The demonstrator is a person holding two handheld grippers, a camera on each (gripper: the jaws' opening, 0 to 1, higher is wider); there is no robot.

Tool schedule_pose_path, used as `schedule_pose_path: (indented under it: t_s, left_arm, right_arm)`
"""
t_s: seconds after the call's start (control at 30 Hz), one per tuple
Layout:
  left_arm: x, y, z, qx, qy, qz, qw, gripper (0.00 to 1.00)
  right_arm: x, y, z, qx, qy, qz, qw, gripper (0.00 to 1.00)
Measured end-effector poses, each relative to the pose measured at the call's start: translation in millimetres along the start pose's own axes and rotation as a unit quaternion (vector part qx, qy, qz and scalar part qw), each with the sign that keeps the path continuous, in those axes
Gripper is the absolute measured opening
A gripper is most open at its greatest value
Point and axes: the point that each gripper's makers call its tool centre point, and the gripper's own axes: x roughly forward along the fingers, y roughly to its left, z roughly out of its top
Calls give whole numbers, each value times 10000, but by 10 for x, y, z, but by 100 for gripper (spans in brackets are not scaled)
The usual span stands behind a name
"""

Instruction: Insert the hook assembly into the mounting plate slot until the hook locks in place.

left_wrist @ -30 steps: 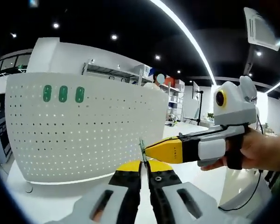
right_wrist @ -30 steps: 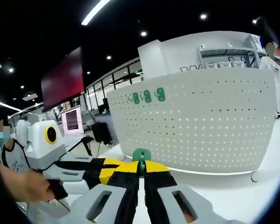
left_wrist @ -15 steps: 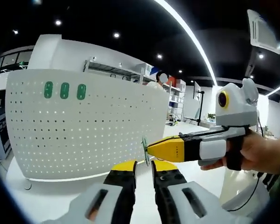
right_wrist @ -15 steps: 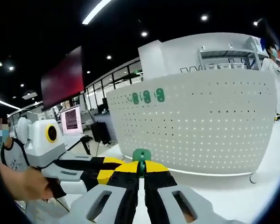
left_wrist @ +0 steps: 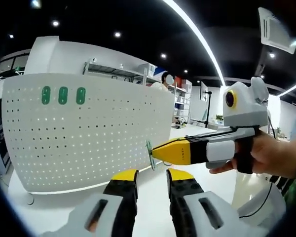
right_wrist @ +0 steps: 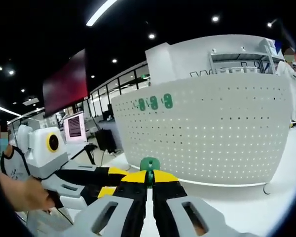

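A white perforated mounting plate (left_wrist: 89, 133) stands upright on the white table, with three green hooks (left_wrist: 62, 95) in its upper left holes. In front of it my right gripper (left_wrist: 160, 150) reaches in from the right, shut on a small green hook assembly (left_wrist: 149, 148). My left gripper (left_wrist: 152, 177) sits just below that hook, jaws open and empty. In the right gripper view the green hook assembly (right_wrist: 149, 165) is pinched in my right gripper (right_wrist: 149, 177), short of the plate (right_wrist: 212, 133) and its three green hooks (right_wrist: 154, 102). The left gripper (right_wrist: 84, 183) lies low at the left.
A hand (left_wrist: 269, 159) holds the right gripper. The plate's foot (right_wrist: 269, 187) rests on the white table (right_wrist: 256, 207). Shelving (left_wrist: 123, 74) and a person (left_wrist: 163, 84) stand behind the plate. A monitor (right_wrist: 76, 127) is at the far left.
My left gripper's jaws have gone from shut to open, letting go of the hook. The right gripper keeps hold of the hook, which sits slightly higher in the left gripper view.
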Motion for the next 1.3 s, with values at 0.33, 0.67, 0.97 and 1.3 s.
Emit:
schedule_pose_path:
  t_s: [0.33, 0.67, 0.97, 1.3]
  left_arm:
    - [-19, -25, -13, 35, 72, -124, 9999, 36]
    - [-29, -103, -48, 106, 185, -377, 9991, 49]
    - [-37, -141, -65, 114, 273, -509, 9983, 60]
    - [-65, -190, -112, -39, 385, -609, 9974, 75]
  right_arm:
    - [9, 1, 7, -4, -2, -4, 10000, 1]
    - [14, -9, 13, -27, 3, -19, 10000, 1]
    - [12, -17, 26, -59, -3, -33, 10000, 1]
    - [15, -5, 25, -101, 11, -47, 9999, 1]
